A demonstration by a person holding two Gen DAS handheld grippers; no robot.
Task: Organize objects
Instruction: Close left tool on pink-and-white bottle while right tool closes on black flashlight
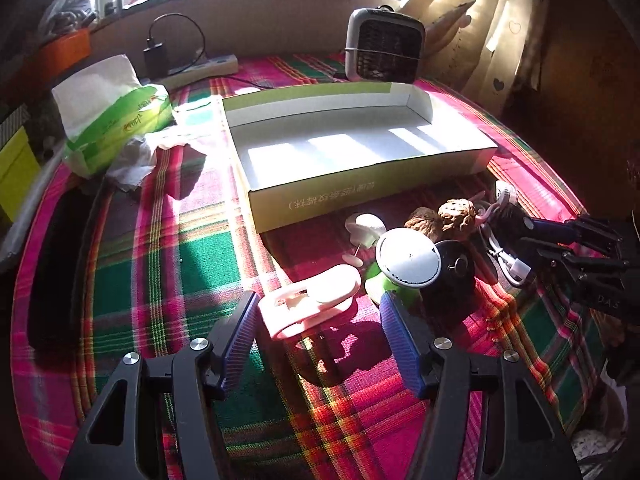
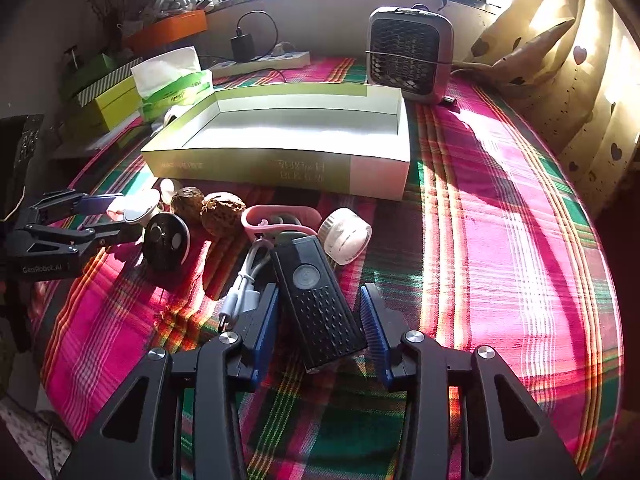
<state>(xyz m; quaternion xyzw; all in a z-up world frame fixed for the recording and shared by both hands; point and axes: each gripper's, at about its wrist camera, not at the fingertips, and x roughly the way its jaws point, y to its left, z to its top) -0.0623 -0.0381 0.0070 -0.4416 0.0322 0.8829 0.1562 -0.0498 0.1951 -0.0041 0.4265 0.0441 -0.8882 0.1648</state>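
The shallow cardboard box (image 1: 344, 148) sits mid-bench on the woven plaid cloth (image 2: 500, 240), with bare cloth to its right. Small items crowd its near wall. The left gripper (image 1: 316, 332) has wide-open jaws flanking a pink plastic clip (image 1: 308, 308). The right gripper (image 2: 320, 320) has jaws flanking a ribbed black rectangular device (image 2: 316, 300); whether they press it, I cannot tell.

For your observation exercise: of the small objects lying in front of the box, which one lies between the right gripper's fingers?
The black ribbed rectangular device with a round button; the walnuts and tape roll lie farther ahead.
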